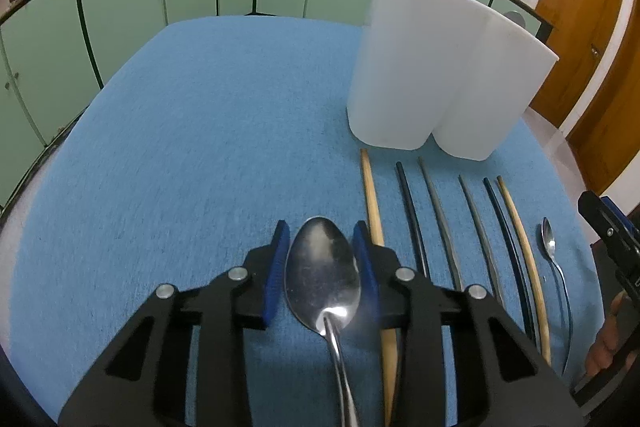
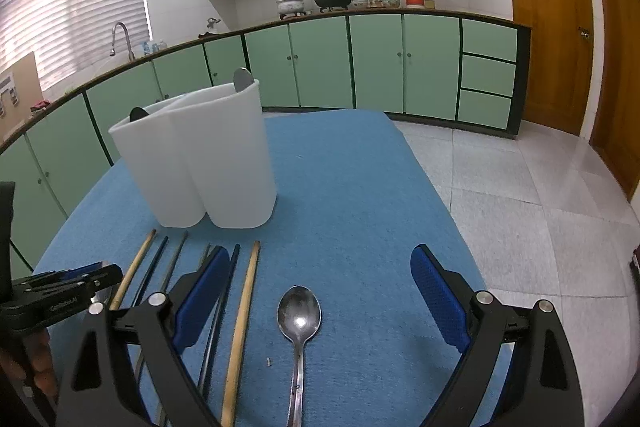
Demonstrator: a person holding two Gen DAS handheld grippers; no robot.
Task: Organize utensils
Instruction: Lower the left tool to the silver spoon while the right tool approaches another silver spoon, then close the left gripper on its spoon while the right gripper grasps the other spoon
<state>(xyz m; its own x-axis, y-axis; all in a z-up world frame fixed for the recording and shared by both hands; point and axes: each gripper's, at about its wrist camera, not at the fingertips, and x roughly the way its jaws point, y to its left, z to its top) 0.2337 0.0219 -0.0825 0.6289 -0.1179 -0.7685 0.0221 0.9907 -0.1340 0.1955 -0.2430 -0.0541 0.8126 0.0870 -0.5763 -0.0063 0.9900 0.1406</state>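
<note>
a kitchen with green cabinets and a wooden door lies behind a table under a blue cloth. toward the table's far edge stands a white two-compartment holder, a spoon bowl showing above each compartment. just before it lie six chopsticks in a row, pointing at the near edge. the left gripper sits at a large spoon, its blue pads flanking the bowl; whether they grip it, i cannot tell. the right gripper, jaws spread wide, hangs over a smaller spoon lying at the row's right end.
</note>
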